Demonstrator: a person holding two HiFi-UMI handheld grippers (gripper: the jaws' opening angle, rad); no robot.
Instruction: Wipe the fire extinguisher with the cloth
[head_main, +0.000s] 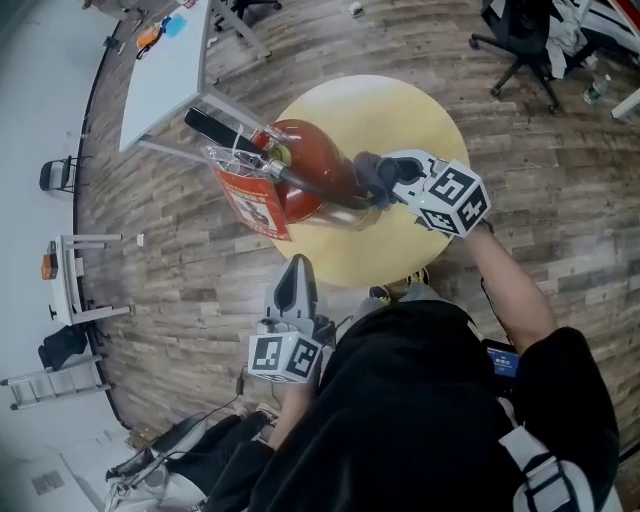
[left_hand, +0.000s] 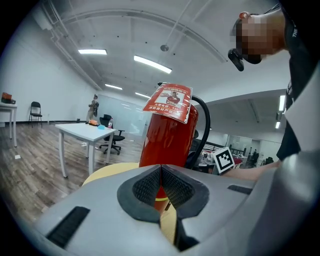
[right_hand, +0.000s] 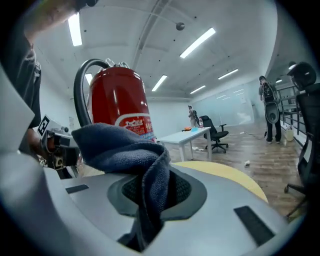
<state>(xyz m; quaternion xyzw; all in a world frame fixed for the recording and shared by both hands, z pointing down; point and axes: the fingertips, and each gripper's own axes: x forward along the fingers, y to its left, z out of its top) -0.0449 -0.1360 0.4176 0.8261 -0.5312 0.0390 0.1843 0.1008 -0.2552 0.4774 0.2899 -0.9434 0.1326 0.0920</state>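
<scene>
With the red metal fire extinguisher (head_main: 310, 175) upright on the round yellow table (head_main: 425, 125), the right gripper (head_main: 388, 185), jaws clamped on the dark blue terry cloth (right_hand: 120, 145), should press it flat and sweep around, while the left gripper (head_main: 295, 278), jaws closed on nothing, could steady it.

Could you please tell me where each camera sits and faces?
Head view: on the person's head, steeply down at the fire extinguisher on the yellow table; left gripper, right gripper, torso show.
Left gripper view: on that gripper, along shut jaws toward the extinguisher.
Right gripper view: on that gripper, along jaws shut on the cloth, extinguisher beyond.
All share the extinguisher.
</scene>
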